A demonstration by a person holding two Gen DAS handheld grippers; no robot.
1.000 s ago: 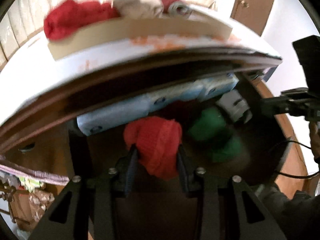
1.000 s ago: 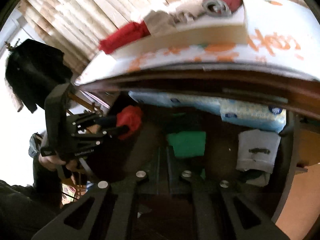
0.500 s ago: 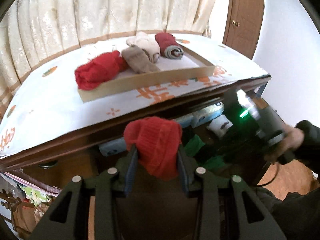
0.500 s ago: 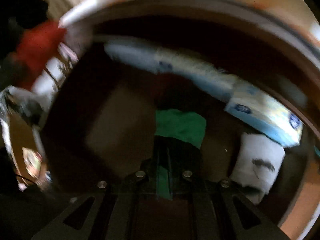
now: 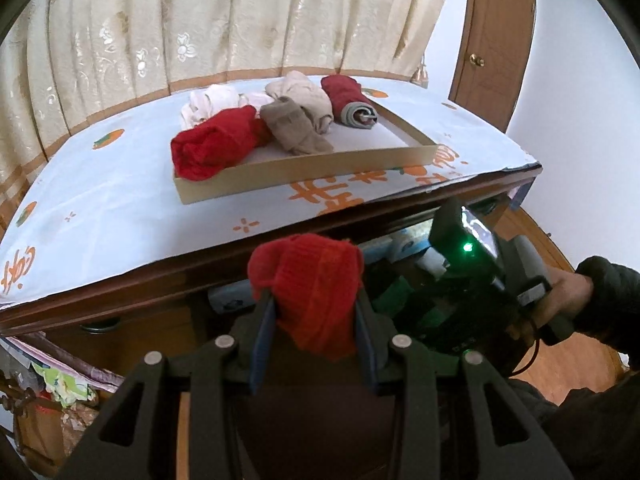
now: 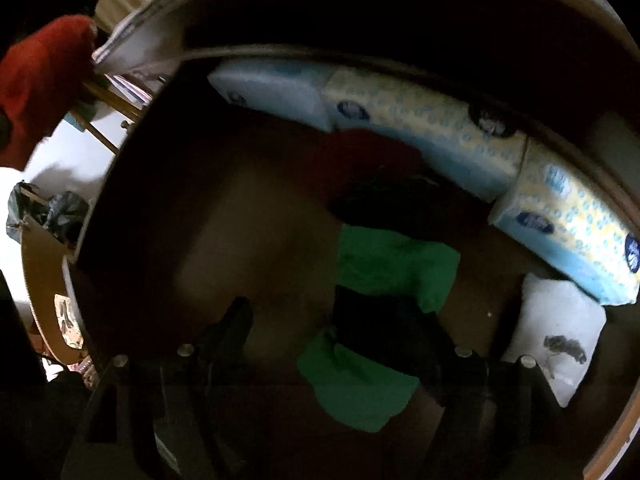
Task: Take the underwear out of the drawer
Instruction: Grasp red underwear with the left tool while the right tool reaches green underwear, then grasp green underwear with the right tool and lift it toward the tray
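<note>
Lifting clear now — left gripper (image 5: 316, 316) clamps red underwear (image 5: 310, 292), right gripper (image 6: 340, 344) spreads over green underwear (image 6: 394, 268), lower centre.

Cream floral curtains (image 5: 224, 20) hung at 12 o'clock — daylight behind. Brown wooden door (image 5: 492, 36) at 2 o'clock, white wall (image 5: 576, 80) beside it. Dark wood dresser (image 5: 168, 284) carried a white, orange-printed cloth (image 5: 120, 208).

Red underwear (image 5: 316, 292), green underwear (image 6: 394, 266), blue-and-yellow dotted tissue packs (image 6: 424, 128), white tablecloth (image 5: 100, 208) with orange prints.
</note>
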